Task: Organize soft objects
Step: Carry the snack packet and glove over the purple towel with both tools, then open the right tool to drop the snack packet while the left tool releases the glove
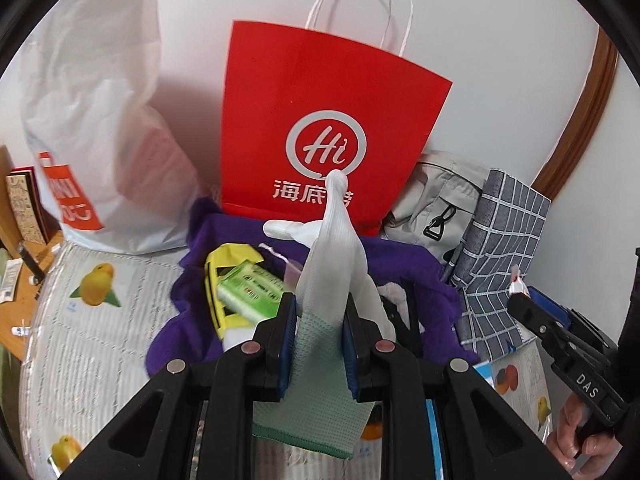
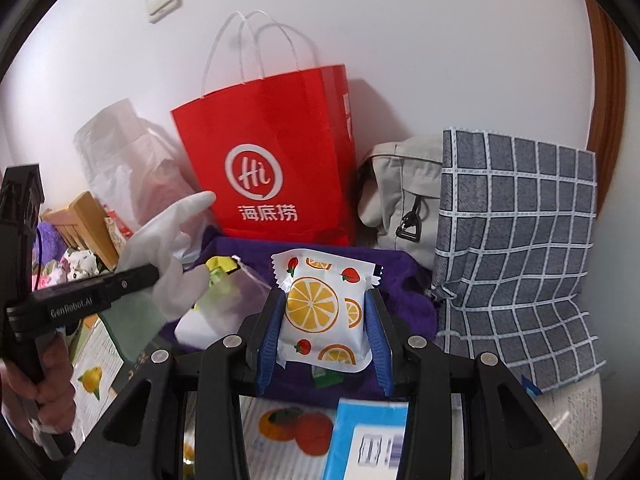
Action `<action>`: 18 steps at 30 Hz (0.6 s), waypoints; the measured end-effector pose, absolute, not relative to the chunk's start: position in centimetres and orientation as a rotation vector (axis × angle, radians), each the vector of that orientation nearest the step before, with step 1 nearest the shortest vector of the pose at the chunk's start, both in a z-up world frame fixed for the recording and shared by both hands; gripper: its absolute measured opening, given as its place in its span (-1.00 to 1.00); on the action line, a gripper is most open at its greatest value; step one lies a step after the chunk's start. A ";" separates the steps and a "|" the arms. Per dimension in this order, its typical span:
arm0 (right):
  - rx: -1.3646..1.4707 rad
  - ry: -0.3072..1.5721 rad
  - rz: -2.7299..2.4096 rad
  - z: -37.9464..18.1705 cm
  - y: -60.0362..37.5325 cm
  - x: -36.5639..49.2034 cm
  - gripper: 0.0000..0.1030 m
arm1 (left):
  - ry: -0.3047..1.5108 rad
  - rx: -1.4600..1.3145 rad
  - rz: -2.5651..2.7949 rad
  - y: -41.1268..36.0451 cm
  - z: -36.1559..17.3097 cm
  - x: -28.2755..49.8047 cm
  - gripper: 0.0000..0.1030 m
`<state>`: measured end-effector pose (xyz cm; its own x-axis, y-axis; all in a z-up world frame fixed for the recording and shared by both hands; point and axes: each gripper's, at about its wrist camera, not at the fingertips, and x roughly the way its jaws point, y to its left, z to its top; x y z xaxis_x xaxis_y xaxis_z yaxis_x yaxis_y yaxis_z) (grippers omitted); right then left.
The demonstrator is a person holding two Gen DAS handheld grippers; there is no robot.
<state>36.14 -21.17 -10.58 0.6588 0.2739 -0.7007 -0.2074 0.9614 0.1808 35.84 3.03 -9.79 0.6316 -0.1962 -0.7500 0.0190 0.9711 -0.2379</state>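
So the left gripper [image 1: 319,344] has its blue pads pinched tight on a white knit glove with a pale green cuff [image 1: 332,280], fingers of the glove sticking up and flopping fwd, cuff hanging down under the jaws. Right gripper [image 2: 325,322] is clamped on a puffy white snack packet printed w/ orange slices and strawberries [image 2: 322,312], blue pads pressing both its sides, packet standing upright btwn them. Both are held over a rumpled purple fleece cloth [image 1: 404,264] that's lying on a quilted white mat w/ fruit prints [image 1: 80,320]. On the purple cloth there's a yellow-and-green packet of something [image 1: 236,288], can't read the label, plus what looks like a clear drawstring pouch around it in the right wrist view. Behind all that, against the white wall, stands a red paper shopping bag w/ white twine handles and a "Hi" logo [image 1: 320,120]. Left of it is a crinkly white plastic bag w/ an orange print [image 1: 92,120]; right of it a beige fabric bag with a black clip [image 1: 436,208], and leaning next to that a grey-blue cloth with a white grid pattern [image 1: 504,248]. A light-blue box w/ a barcode [image 2: 368,436] sits on the mat just under the right gripper. Each wrist cam catches the other gripper at the frame edge w/ a bare hand [image 1: 580,432] on its handle.
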 end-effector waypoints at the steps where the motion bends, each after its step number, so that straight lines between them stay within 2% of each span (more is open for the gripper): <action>1: 0.089 0.811 0.273 -10.8 -21.2 36.7 -0.22 | 0.884 -0.220 -0.128 2.9 -10.0 36.3 -0.60; 11: 0.056 0.965 0.274 -17.7 -20.3 40.7 -0.21 | 0.953 -0.234 -0.126 1.9 -14.4 40.2 -0.61; 18: 0.028 0.999 0.308 -19.8 -19.4 41.5 -0.20 | 0.995 -0.244 -0.171 1.2 -16.3 41.5 -0.59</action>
